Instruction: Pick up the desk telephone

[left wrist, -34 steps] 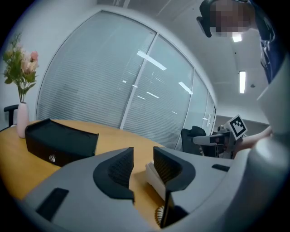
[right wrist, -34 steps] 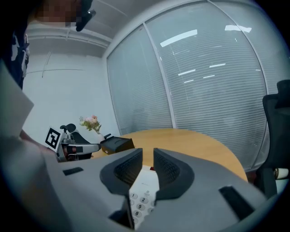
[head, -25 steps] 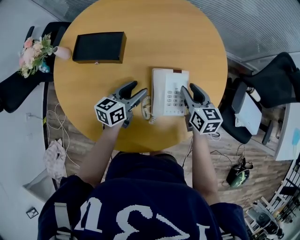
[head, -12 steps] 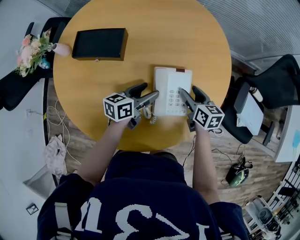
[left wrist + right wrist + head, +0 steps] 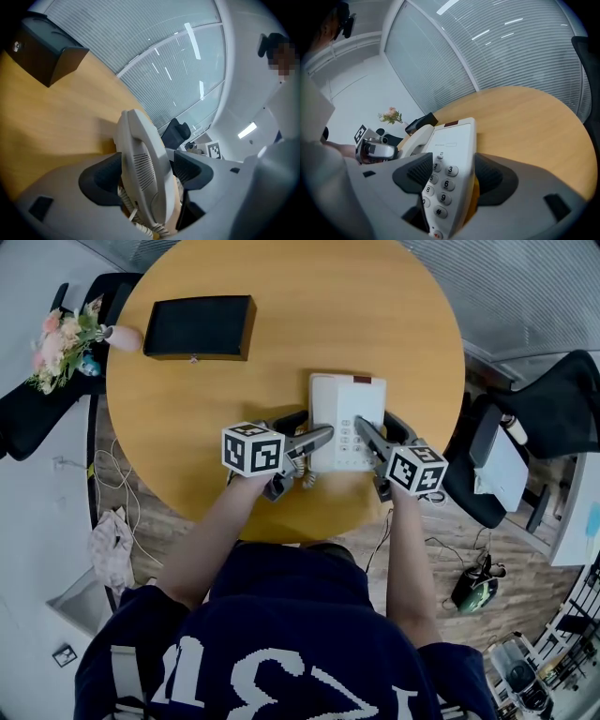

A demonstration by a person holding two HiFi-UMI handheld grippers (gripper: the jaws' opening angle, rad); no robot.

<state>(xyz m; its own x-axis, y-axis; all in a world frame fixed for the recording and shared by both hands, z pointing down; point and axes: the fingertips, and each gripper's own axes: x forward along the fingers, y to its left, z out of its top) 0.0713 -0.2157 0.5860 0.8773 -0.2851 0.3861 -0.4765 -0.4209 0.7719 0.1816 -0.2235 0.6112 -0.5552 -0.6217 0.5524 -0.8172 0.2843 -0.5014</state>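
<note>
A white desk telephone [image 5: 342,418] lies on the round wooden table [image 5: 281,296], handset on its left side, keypad on its right. My left gripper [image 5: 317,426] has come in from the left. Its jaws are opening and straddle the handset [image 5: 140,157], with a gap at the right pad [image 5: 187,168]. My right gripper [image 5: 373,423] straddles the keypad edge [image 5: 449,140] from the right. Its jaws are opening too, and its pads [image 5: 419,172] stand just clear of the casing. The coiled cord [image 5: 302,470] hangs at the phone's near left corner.
A black box [image 5: 199,327] lies at the table's far left, and a small bunch of flowers [image 5: 66,338] stands off the left rim. Black office chairs [image 5: 553,399] stand to the right, close to the table's edge.
Both grippers have dropped and closed in on the phone. The left one moved right and rolled, and its jaws now span the handset. The right jaws now span the keypad side.
</note>
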